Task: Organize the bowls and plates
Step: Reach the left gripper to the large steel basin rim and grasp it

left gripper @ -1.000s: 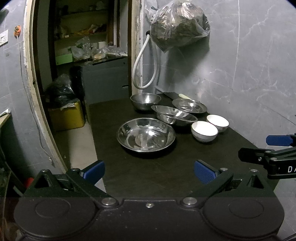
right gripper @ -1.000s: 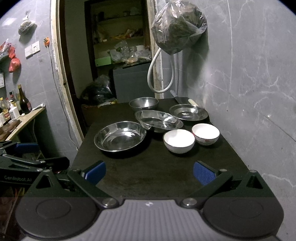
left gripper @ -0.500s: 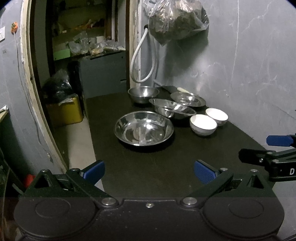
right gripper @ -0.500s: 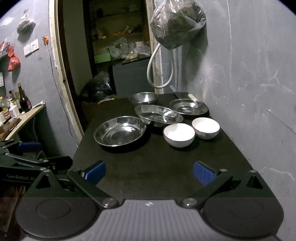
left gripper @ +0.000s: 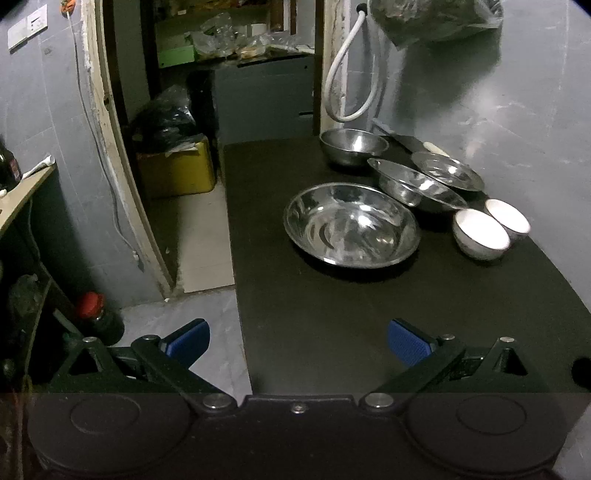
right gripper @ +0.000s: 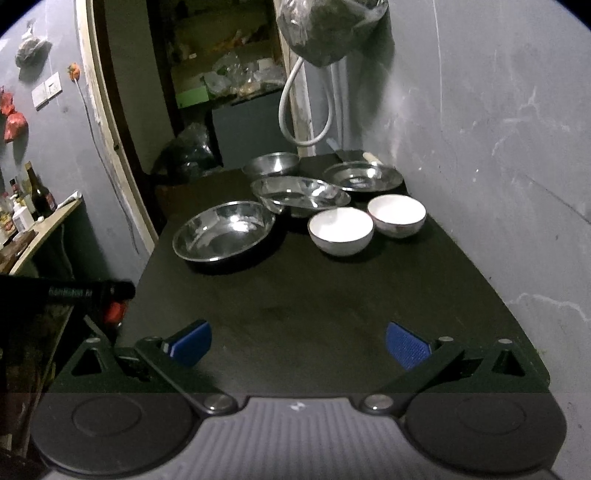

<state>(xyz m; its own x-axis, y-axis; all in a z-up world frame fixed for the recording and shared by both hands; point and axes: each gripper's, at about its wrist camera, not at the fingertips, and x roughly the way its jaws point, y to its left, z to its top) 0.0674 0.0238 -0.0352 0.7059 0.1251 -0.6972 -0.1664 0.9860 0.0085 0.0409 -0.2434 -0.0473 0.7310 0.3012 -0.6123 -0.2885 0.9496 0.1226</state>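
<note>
On the black table (left gripper: 369, 314) (right gripper: 314, 302) lie a large steel plate (left gripper: 351, 225) (right gripper: 223, 232), a tilted steel plate (left gripper: 413, 182) (right gripper: 299, 192), a flat steel plate (left gripper: 447, 170) (right gripper: 364, 176) and a small steel bowl (left gripper: 352, 146) (right gripper: 271, 164) at the back. Two white bowls stand side by side near the wall, one nearer (left gripper: 480, 234) (right gripper: 340, 230) and one farther right (left gripper: 508, 219) (right gripper: 397, 214). My left gripper (left gripper: 297, 341) hangs open over the table's front left corner. My right gripper (right gripper: 298, 343) is open above the table's front edge. Both hold nothing.
A grey wall (right gripper: 498, 147) runs along the table's right side, with a hanging plastic bag (right gripper: 325, 33) and a white hose (right gripper: 295, 107). A doorway (left gripper: 184, 110) opens left of the table, with a yellow box (left gripper: 177, 170) on the floor. A red-capped bottle (left gripper: 94, 321) stands near the corner.
Both grippers have pulled back and swung left; the dishes sit further right in the left wrist view. The right gripper no longer shows there. All dishes stay in place.
</note>
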